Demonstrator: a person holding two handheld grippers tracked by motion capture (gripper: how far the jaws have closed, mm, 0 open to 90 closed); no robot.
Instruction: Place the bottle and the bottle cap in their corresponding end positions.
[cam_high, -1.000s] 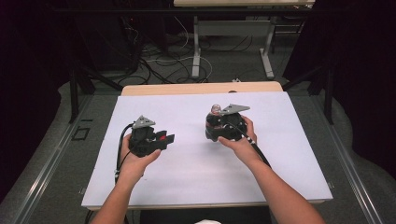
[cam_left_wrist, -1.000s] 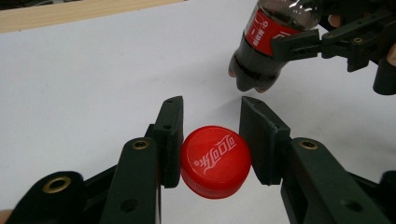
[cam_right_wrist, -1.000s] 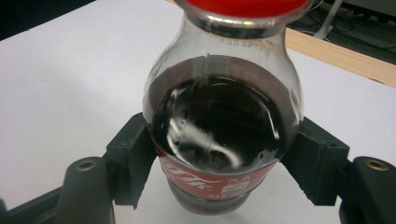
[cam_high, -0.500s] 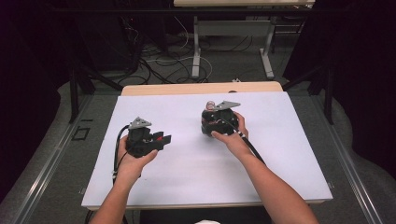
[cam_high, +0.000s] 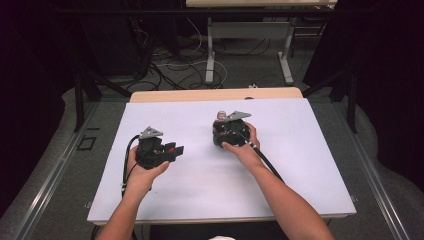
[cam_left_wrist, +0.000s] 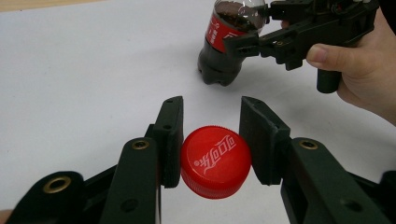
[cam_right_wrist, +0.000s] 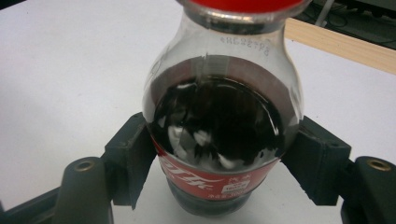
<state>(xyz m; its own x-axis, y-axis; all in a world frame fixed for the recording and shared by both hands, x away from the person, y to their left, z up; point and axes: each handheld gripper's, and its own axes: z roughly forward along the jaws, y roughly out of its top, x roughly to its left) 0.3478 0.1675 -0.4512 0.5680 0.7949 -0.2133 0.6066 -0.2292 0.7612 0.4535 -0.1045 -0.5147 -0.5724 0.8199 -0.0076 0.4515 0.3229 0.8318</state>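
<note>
Gripped in the left tongs (cam_left_wrist: 211, 140), a red cap (cam_left_wrist: 215, 161) is held beside the upright bottle (cam_right_wrist: 219, 126), itself clamped by the right tongs (cam_right_wrist: 219, 163).

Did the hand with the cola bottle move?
Yes. The right gripper, shut on the cola bottle, went left and down toward the table's near edge.

1 cola bottle (cam_right_wrist: 219, 135), 1 red cap (cam_left_wrist: 215, 161), 2 tongs, 1 white table (cam_high: 310, 150).
</note>
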